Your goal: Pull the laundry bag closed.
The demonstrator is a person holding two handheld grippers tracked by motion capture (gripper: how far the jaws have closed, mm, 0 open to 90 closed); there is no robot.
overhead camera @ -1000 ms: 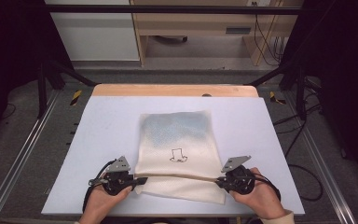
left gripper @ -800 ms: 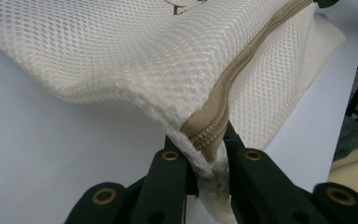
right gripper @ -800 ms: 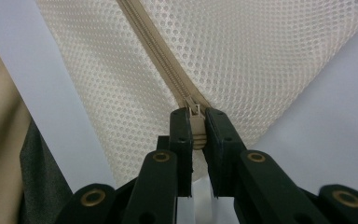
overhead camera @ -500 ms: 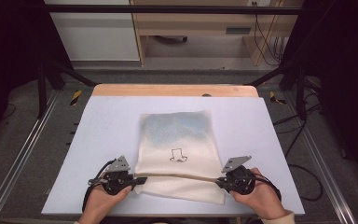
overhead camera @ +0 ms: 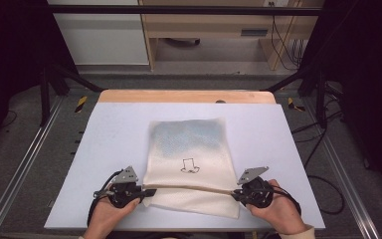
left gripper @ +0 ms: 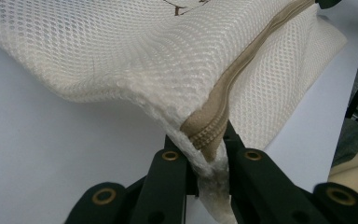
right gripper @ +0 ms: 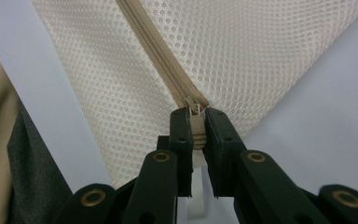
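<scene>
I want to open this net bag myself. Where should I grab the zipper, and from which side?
Grab the small zipper pull at the right end of the tan zipper, coming in from that end as the right gripper does. The tab sticks out flat, so it is easy to pinch. Hold the mesh bag at its other corner, like the left gripper, so it stays taut.

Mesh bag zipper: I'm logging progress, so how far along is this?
Done: both ends gripped. The left gripper clamps the mesh bag at its zipper end; the right gripper pinches the zipper pull. Left: sliding the pull; the zipper looks closed.
</scene>
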